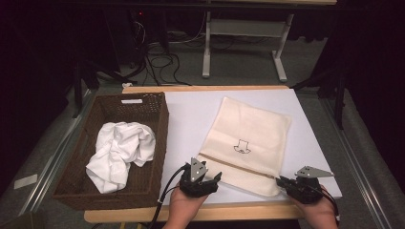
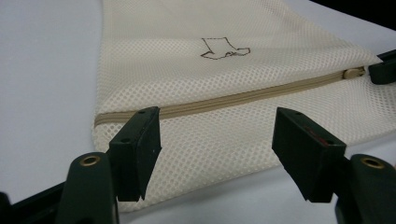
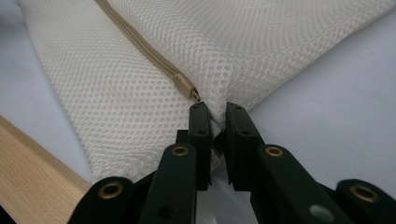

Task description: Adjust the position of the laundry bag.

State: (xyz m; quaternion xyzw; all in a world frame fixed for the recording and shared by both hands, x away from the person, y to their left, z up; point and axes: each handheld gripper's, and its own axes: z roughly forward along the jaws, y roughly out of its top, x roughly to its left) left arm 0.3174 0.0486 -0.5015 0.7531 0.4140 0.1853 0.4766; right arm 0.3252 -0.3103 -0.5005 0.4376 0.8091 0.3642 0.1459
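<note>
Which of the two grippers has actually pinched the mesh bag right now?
The right gripper: its jaws are shut on the mesh bag edge by the zipper pull. The left gripper stands open over the other zipper end.

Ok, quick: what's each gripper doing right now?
Left gripper: open, jaws either side of the mesh bag edge, not pinching.
Right gripper: shut on the mesh bag at the zipper pull end.

Black left tongs [image 1: 216, 177] and right tongs [image 1: 279, 180], each topped by a grey three-cornered plate with small dark holes. Blocky matte jaw tips, squared and wedge-cut, bolted to rounded black arms behind. Brass-coloured rivet rings at the arm joints. Thin red marking on one inner pad face. Black cable [image 1: 163, 195] trailing behind the left tongs. Bare hands, no sleeves visible.
</note>
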